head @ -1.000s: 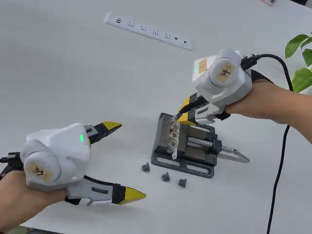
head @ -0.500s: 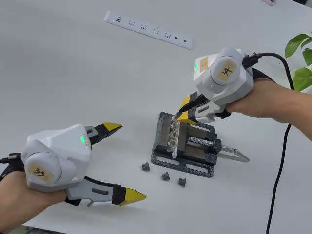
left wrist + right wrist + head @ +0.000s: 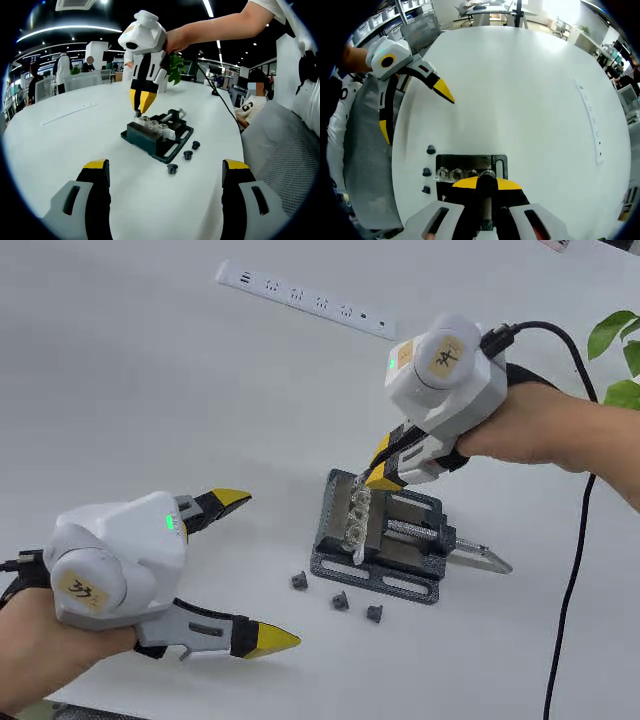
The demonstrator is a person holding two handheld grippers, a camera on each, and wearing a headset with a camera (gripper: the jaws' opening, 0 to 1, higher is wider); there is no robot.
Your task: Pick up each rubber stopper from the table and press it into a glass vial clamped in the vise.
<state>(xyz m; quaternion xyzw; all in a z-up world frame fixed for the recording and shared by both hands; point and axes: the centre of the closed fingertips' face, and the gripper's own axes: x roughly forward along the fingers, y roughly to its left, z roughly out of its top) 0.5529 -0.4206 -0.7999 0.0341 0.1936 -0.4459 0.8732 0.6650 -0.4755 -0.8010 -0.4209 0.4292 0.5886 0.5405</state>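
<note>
Three rubber stoppers (image 3: 340,601) lie on the table (image 3: 150,390) beside the vise (image 3: 395,552). Right gripper (image 3: 368,480), jaws pinched on an apparent fourth stopper (image 3: 138,114), has tipped steeper over the end vial (image 3: 144,120); pressing judged underway. Left gripper (image 3: 272,570) idles, jaws apart.

Right tool (image 3: 141,109) above vials (image 3: 152,123) in vise (image 3: 144,140)

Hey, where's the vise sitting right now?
In the head view the vise sits right of centre on the white table, below the right gripper, with three loose stoppers just in front.
</note>
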